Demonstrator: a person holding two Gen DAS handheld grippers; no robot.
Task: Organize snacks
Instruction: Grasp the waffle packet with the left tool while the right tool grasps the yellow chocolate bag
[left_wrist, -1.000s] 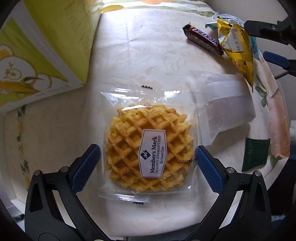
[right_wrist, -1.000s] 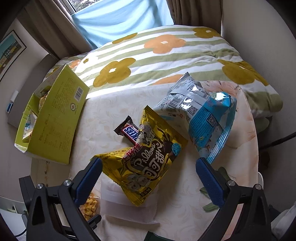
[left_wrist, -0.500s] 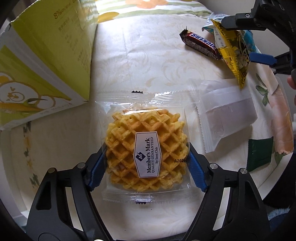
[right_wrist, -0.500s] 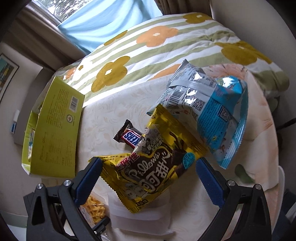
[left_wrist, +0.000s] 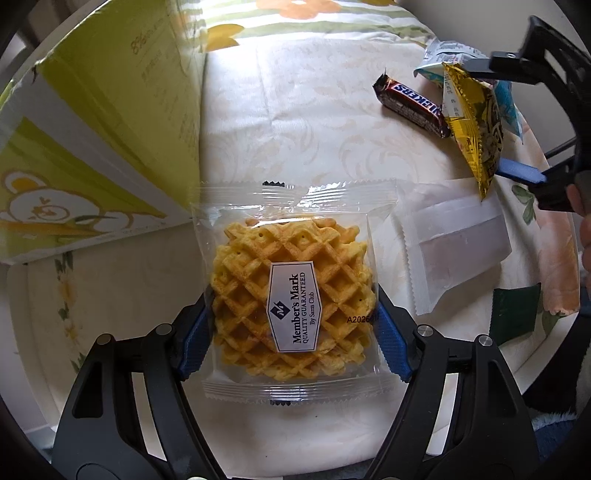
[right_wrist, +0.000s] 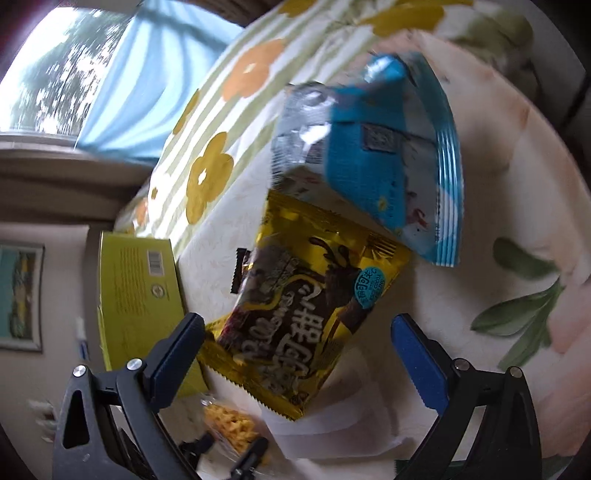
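A clear-wrapped Member's Mark waffle (left_wrist: 291, 291) lies on the cream tablecloth. My left gripper (left_wrist: 291, 339) is shut on the waffle pack, its blue pads pressing both sides. My right gripper (right_wrist: 297, 354) is open, its jaws standing on either side of a yellow Pillows snack bag (right_wrist: 303, 306), which also shows in the left wrist view (left_wrist: 474, 125). A blue and silver bag (right_wrist: 380, 155) lies just beyond it. A Snickers bar (left_wrist: 413, 105) lies partly under the yellow bag. The green-yellow box (left_wrist: 92, 147) lies on its side at the left.
A white translucent packet (left_wrist: 454, 247) and a small dark green packet (left_wrist: 515, 314) lie right of the waffle. A flowered striped cushion (right_wrist: 229, 122) sits behind the table. The round table edge (left_wrist: 554, 332) runs close at the right.
My left gripper has closed from open onto the waffle pack. My right gripper has moved lower and tilted over the yellow bag, still open.
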